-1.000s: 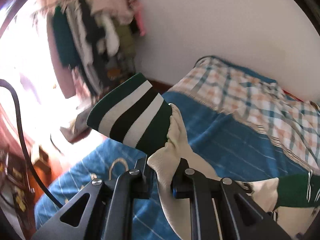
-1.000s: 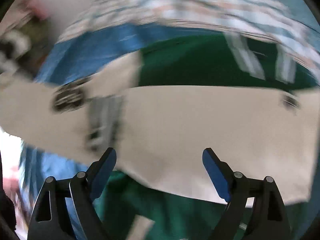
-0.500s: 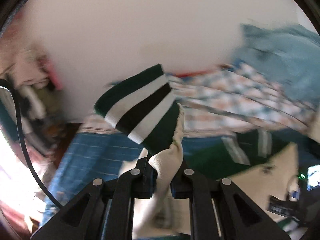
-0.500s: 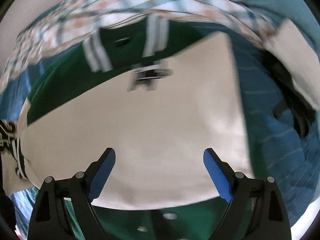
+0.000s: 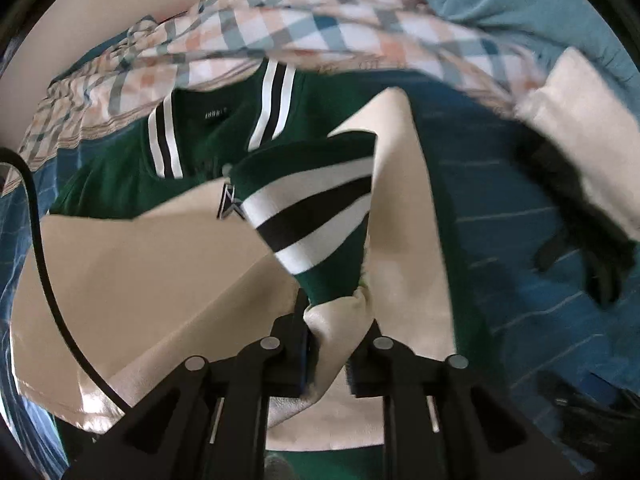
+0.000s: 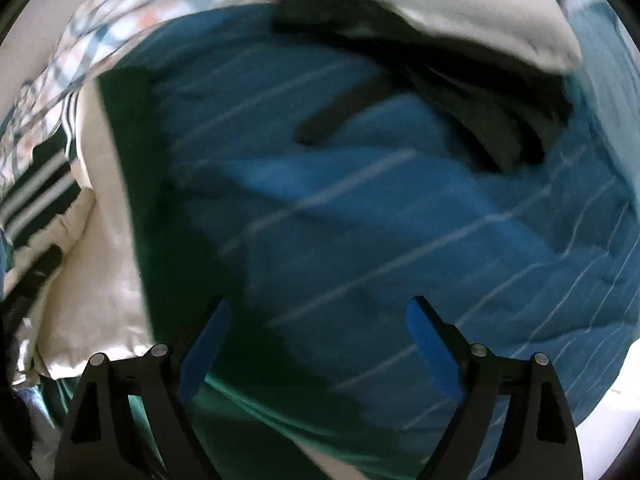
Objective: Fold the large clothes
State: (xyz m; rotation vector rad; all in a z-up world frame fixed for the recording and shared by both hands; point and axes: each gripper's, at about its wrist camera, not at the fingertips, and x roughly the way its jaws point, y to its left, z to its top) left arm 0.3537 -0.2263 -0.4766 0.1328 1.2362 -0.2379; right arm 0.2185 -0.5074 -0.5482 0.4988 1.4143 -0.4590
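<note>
A green varsity jacket (image 5: 120, 184) with cream sleeves lies spread on the blue bed sheet (image 5: 520, 240). My left gripper (image 5: 330, 344) points steeply down over it. One cream sleeve (image 5: 340, 316) is bunched between its jaws, which are opening, and the fabric still fills the gap. That sleeve's striped cuff (image 5: 316, 216) sticks out ahead over the jacket's front. My right gripper (image 6: 316, 344) is open with nothing between its blue pads (image 6: 428, 344). It hangs above the blue sheet (image 6: 360, 200), just right of the jacket's edge (image 6: 104, 240).
A plaid blanket (image 5: 280, 28) is bunched along the far side by the wall. A black garment (image 6: 480, 92) under a cream one (image 6: 460, 12) lies on the sheet to the right. Light blue fabric (image 5: 540, 0) sits at the far right. A black cable (image 5: 44, 264) crosses the left view.
My left gripper swung from facing the wall down over the jacket, carrying the sleeve, and its jaws have parted a little. My right gripper slid off the jacket rightwards over the bare sheet, still open.
</note>
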